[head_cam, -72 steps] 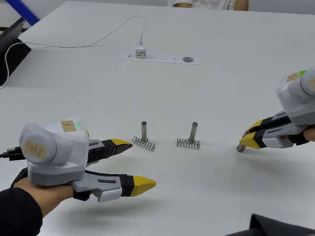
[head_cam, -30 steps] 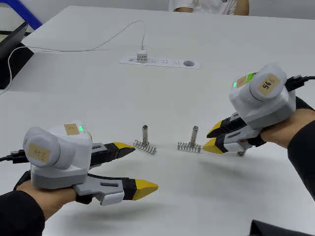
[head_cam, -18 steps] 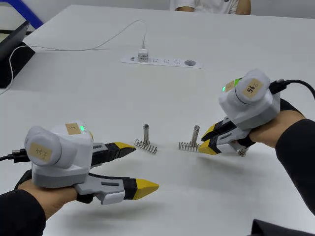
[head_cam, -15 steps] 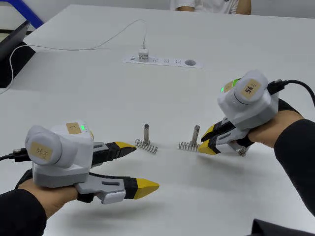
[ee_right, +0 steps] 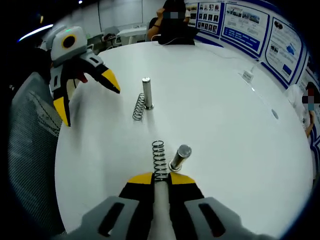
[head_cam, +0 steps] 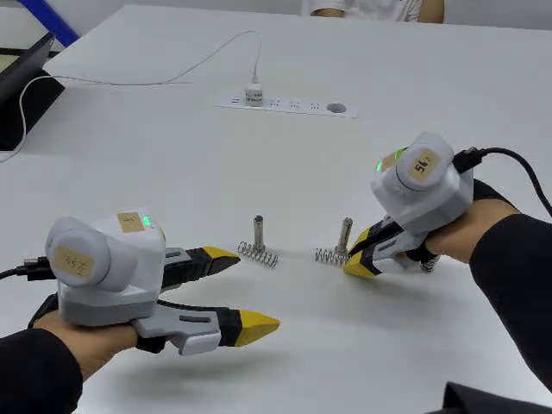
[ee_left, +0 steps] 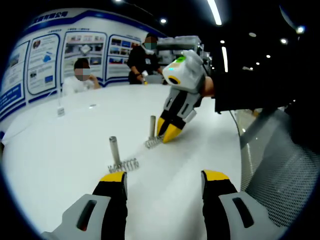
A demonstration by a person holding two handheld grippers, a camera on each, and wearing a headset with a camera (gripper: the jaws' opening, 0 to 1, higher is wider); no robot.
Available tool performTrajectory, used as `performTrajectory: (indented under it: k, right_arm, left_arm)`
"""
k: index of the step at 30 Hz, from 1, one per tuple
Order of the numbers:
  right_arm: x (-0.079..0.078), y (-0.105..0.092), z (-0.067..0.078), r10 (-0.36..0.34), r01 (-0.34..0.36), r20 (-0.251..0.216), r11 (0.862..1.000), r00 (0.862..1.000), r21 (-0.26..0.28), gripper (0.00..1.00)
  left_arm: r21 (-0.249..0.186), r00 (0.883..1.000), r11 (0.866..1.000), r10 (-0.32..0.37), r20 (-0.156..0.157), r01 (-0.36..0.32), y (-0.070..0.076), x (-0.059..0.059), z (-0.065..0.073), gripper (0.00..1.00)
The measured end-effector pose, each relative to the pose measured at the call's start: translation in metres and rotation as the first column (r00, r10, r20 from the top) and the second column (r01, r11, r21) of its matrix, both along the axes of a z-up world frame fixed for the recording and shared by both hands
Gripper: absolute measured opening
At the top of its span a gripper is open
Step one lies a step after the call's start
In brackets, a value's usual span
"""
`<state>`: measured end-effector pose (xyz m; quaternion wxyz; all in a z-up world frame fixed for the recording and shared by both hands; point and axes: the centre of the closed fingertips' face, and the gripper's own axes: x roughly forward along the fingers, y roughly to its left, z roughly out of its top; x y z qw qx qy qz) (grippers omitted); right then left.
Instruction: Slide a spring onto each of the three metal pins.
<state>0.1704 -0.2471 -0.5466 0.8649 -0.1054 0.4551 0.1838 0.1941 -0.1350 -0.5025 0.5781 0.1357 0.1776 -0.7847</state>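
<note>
Two upright metal pins stand mid-table: the left pin (head_cam: 258,229) and the right pin (head_cam: 345,234). A spring (head_cam: 257,254) lies flat at the foot of the left pin. A second spring (head_cam: 329,256) lies by the right pin. My right gripper (head_cam: 356,264) has its yellow tips low on the table at this spring's near end. In the right gripper view the jaws (ee_right: 160,178) are pinched narrow on that spring (ee_right: 159,158), beside the pin (ee_right: 179,157). My left gripper (head_cam: 247,291) hovers open at the lower left, holding nothing, facing the left pin (ee_left: 114,149).
A white power strip (head_cam: 289,105) with a plugged cable lies at the far middle of the white table (head_cam: 172,172). A dark device (head_cam: 21,90) sits at the far left. A bit of coiled metal (head_cam: 428,264) shows behind the right hand. People stand beyond the table.
My right gripper has moved left from the right side of the table to the right pin's spring, dropped its tips onto it and narrowed its jaws. The left gripper has stayed in place.
</note>
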Motion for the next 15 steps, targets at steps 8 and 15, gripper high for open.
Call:
performTrajectory:
  k: [8,15]
  right_arm:
    - [-0.005,0.003,0.0,0.014,-0.014,-0.016,1.0,1.0,0.004,0.12]
    - [-0.015,0.016,0.009,0.057,-0.057,-0.019,0.998,0.998,-0.015,0.11]
  left_arm:
    - [0.001,1.0,1.0,-0.009,0.001,0.009,-0.001,-0.003,0.0,0.6]
    - [0.006,1.0,1.0,-0.024,0.007,0.024,-0.003,-0.005,0.0,0.59]
